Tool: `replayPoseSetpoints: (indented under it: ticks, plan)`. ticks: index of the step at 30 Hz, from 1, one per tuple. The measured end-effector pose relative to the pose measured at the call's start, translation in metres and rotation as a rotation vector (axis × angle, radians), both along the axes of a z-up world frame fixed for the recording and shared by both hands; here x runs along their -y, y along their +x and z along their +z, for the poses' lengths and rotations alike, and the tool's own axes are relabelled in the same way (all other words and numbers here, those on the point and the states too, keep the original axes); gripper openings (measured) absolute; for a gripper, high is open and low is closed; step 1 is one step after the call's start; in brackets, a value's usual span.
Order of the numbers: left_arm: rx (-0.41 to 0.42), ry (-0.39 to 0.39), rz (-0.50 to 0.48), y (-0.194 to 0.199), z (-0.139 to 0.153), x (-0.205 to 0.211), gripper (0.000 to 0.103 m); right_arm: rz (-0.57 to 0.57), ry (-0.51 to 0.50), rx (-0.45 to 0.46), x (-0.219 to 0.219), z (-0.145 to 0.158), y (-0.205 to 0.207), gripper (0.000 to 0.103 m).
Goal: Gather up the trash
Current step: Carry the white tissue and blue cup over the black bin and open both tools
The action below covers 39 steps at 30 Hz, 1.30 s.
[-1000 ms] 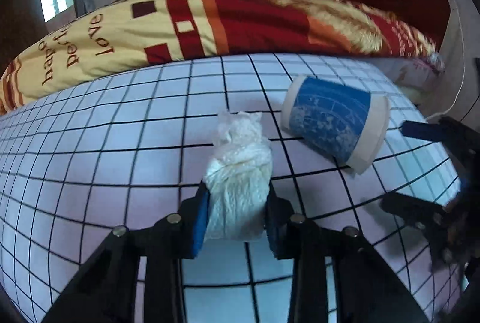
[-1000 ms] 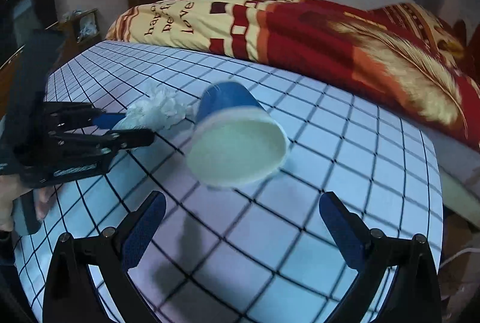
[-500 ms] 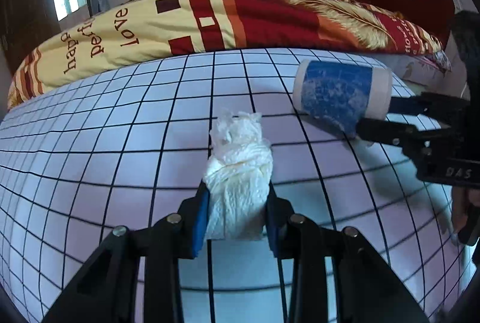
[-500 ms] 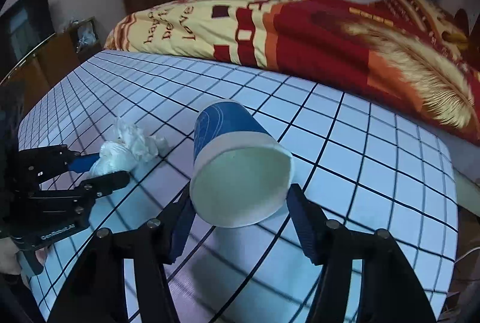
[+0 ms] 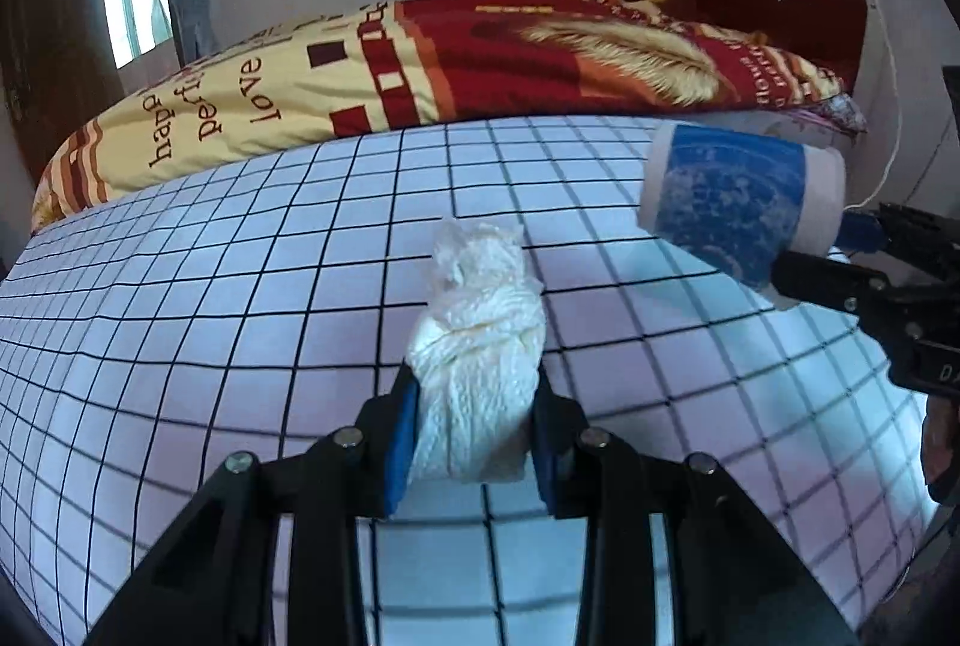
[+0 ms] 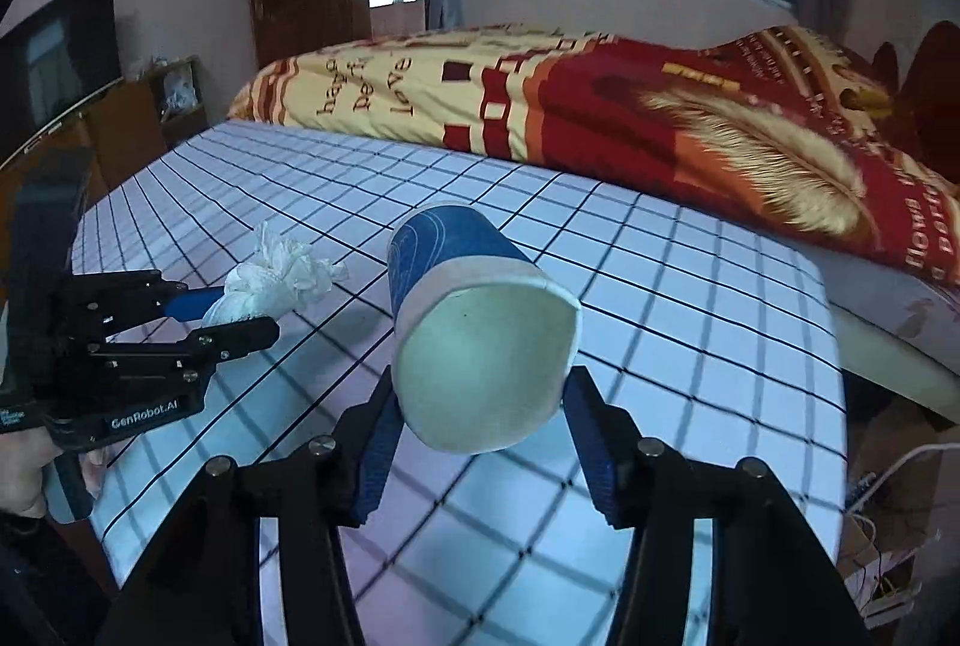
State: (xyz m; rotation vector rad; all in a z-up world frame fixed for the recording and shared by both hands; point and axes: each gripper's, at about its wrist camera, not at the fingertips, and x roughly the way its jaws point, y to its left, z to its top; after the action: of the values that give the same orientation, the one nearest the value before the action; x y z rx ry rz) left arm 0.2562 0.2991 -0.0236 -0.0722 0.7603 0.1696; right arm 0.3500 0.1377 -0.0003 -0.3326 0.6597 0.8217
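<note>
My left gripper [image 5: 471, 442] is shut on a crumpled white tissue [image 5: 480, 346] and holds it above the checked tablecloth [image 5: 180, 346]. My right gripper [image 6: 480, 442] is shut on a blue paper cup [image 6: 474, 328] lying sideways, its open mouth toward the camera and squeezed a little out of round. The cup is lifted off the cloth. In the left wrist view the cup [image 5: 738, 202] and the right gripper [image 5: 852, 256] show at the right. In the right wrist view the tissue [image 6: 276, 280] and the left gripper [image 6: 222, 313] show at the left.
A bed with a red and yellow blanket [image 5: 480, 57] runs along the table's far side. A dark cabinet [image 6: 90, 135] stands at the left. Cables and a box [image 6: 888, 526] lie on the floor past the table's right edge.
My right gripper has closed on the cup and lifted it. My left gripper has kept hold of the tissue and risen a little.
</note>
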Motion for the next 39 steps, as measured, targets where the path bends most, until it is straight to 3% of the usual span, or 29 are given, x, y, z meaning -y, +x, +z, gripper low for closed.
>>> replayPoseSetpoints:
  ticks: [11, 26, 39]
  plan:
    - [0.083, -0.013, -0.037, -0.051, 0.029, 0.056, 0.035, -0.118, 0.065, 0.051, 0.099, 0.032, -0.07, 0.055]
    - [0.117, 0.002, -0.115, -0.097, 0.047, 0.119, 0.035, -0.203, 0.129, 0.073, 0.171, 0.048, -0.139, 0.055]
    - [0.148, 0.011, -0.225, -0.111, 0.056, 0.172, 0.035, -0.319, 0.163, 0.109, 0.245, 0.06, -0.178, 0.056]
